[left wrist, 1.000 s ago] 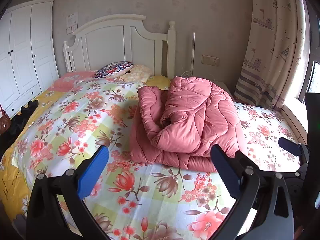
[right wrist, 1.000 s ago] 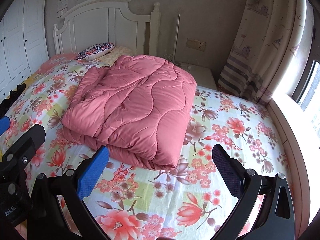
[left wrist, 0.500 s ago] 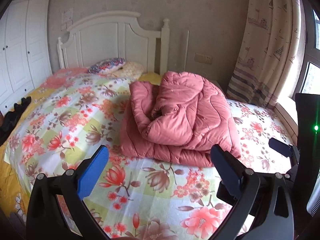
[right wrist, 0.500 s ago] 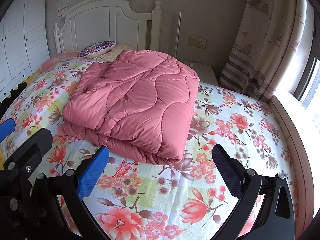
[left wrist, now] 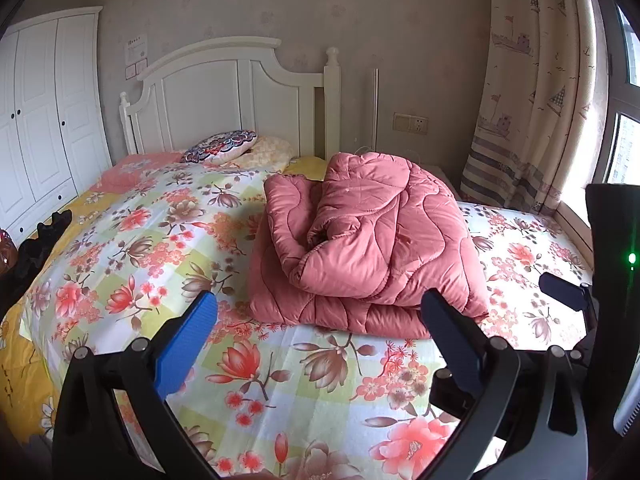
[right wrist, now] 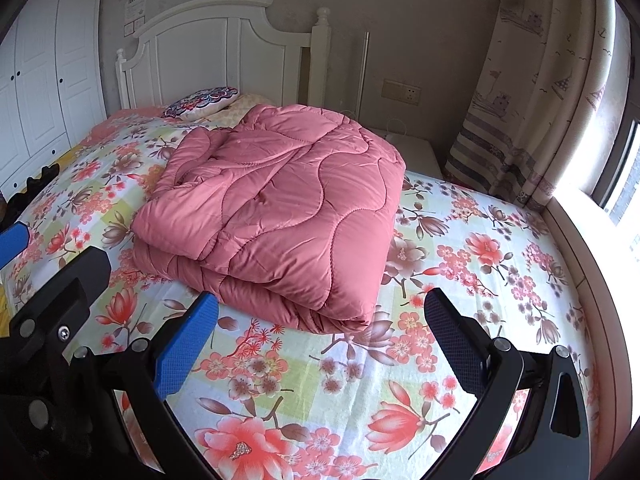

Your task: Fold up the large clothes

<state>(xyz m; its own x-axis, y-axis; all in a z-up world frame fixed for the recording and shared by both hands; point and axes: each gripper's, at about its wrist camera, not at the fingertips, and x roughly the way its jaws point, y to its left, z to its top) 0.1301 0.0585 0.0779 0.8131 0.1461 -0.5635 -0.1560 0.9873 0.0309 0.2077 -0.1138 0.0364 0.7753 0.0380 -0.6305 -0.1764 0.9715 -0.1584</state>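
Change: both views have drawn back and risen a little; quilt (right wrist: pixel 272 216) unmoved.
Quilt: folded, mid-bed (right wrist: pixel 460 280), straight ahead of you.
Tools: left tool (left wrist: pixel 320 336) and right tool (right wrist: pixel 320 336) gape, empty.
Nearer: right tool, at the quilt's neat corner.

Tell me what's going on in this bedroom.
A person is holding two handheld grippers over a bed with a floral sheet. A pink quilt lies on it, folded into a thick bundle, though its left side looks loose and rumpled. The left gripper and the right gripper are both open, short of the quilt, holding nothing.
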